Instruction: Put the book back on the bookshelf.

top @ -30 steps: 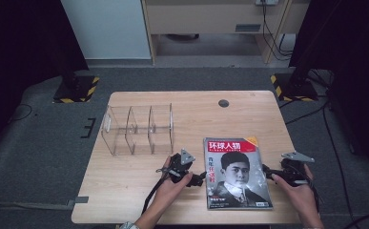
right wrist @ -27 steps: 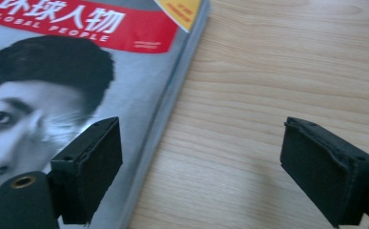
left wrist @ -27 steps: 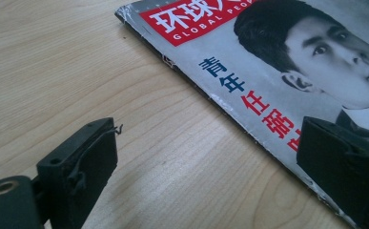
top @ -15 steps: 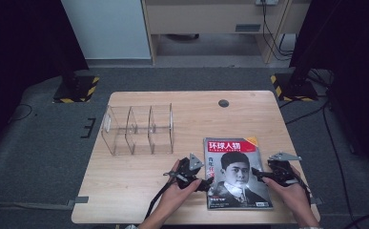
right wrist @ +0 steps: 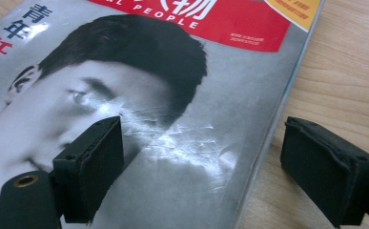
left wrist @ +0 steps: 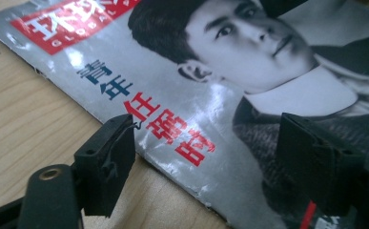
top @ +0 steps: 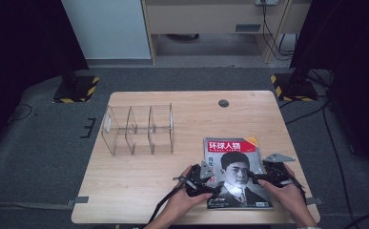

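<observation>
Two grippers at the sides of a magazine on the table.

High view: the magazine [top: 237, 172] lies flat at the table's [top: 139, 186] near right corner; a clear divided rack [top: 138, 129] stands well apart toward the left edge, blocking nothing. Left gripper view: the left gripper [left wrist: 206, 157] straddles the magazine's edge, its jaws apart and just closing, pressing nothing. Right gripper view: the right gripper [right wrist: 201, 167] spans the opposite edge, jaws wide, one over the cover, one over wood.

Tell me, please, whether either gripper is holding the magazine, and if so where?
Neither: the left gripper and right gripper straddle opposite side edges of the magazine, jaws open.
</observation>
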Motion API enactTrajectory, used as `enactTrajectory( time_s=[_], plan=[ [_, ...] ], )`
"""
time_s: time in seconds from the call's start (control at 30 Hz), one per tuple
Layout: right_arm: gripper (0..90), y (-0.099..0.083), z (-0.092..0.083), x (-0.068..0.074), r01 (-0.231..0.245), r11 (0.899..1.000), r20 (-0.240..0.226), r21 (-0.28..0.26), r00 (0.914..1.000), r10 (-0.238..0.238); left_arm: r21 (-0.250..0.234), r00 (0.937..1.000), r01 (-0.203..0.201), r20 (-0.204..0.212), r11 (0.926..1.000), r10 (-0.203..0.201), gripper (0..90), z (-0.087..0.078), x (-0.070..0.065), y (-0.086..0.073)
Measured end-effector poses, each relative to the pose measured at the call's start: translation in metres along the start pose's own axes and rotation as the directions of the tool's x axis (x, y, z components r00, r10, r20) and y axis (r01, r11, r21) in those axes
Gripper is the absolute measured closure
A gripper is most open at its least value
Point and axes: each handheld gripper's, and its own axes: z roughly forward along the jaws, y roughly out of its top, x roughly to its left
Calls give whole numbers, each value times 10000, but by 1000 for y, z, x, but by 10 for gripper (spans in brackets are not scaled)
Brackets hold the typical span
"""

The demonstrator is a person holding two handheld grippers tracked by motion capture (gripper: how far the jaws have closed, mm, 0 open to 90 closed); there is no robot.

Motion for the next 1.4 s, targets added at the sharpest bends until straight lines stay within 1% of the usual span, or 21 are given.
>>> enactTrajectory(
  time_s=[0.03,0.07,0.13,0.17,0.27,0.33,0.4,0.5,0.6,0.67,0.7,0.73,0.87,0.93,1.0,1.03,1.13,1.23,1.3,1.33,1.4],
  plan=[
    [160,1,0,2,144,9999,-4,-15,9999,-144,117,10000,-35,-54,9999,35,204,3,1,-2],
    [160,1,0,4,83,10000,60,28,9999,-83,104,9999,165,-2,9998,-165,194,4,2,-2],
    [160,1,0,5,30,10000,109,73,9999,-31,90,9997,249,19,9997,-249,190,4,3,-2],
    [164,2,0,7,106,9999,213,88,9997,-108,61,9998,185,-7,9998,-185,188,5,4,-3],
    [186,4,-3,8,153,9999,257,-13,9996,-153,50,9998,172,-34,9998,-172,186,5,3,-3],
    [215,5,-5,8,75,9998,262,-171,9996,-71,42,9999,160,-30,9999,-159,185,5,3,-3],
    [260,6,-7,7,-192,9995,169,-254,9997,196,36,9999,155,-30,9999,-155,184,5,4,-3],
    [292,8,-10,7,-312,9988,126,-369,9994,316,31,9999,157,-41,9999,-157,184,5,3,-3],
    [359,11,-15,9,-281,9980,22,-566,9996,283,32,9999,159,-48,9999,-159,184,5,3,-3],
    [376,11,-16,9,-298,9977,-14,-607,9996,298,30,9999,160,-51,9999,-160,184,5,3,-3],
    [419,13,-19,10,-402,9960,-191,-796,9991,388,27,9998,165,-66,9999,-165,184,5,3,-3],
    [431,13,-20,10,-423,9954,-265,-855,9988,401,27,9998,165,-66,9999,-165,184,5,3,-3],
    [443,15,-22,13,-322,9934,-443,-1101,9986,275,25,9998,170,-68,9999,-170,184,5,3,-3],
    [446,15,-21,15,-249,9937,-498,-1096,9986,195,23,9998,172,-68,9998,-172,184,5,3,-3],
    [455,16,-20,17,-308,9930,-702,-1141,9973,228,28,9998,166,-66,9999,-166,184,5,3,-3],
    [455,16,-20,17,-308,9930,-702,-1141,9973,228,28,9998,166,-66,9999,-166,184,5,3,-3],
    [459,15,-18,19,-153,9945,-836,-1032,9965,67,25,9998,166,-69,9999,-165,184,5,3,-3],
    [457,14,-15,22,56,9951,-687,-991,9976,-125,30,9998,161,-69,9999,-161,184,5,3,-3],
    [426,14,-12,24,240,9960,-482,-855,9984,-282,29,9998,163,-68,9999,-162,184,5,3,-3],
    [426,14,-12,24,240,9960,-482,-855,9984,-282,29,9998,163,-68,9999,-162,184,5,3,-3],
    [397,14,-7,25,392,9976,-394,-574,9984,-415,30,9998,163,-70,9999,-163,184,5,3,-3]
  ],
)
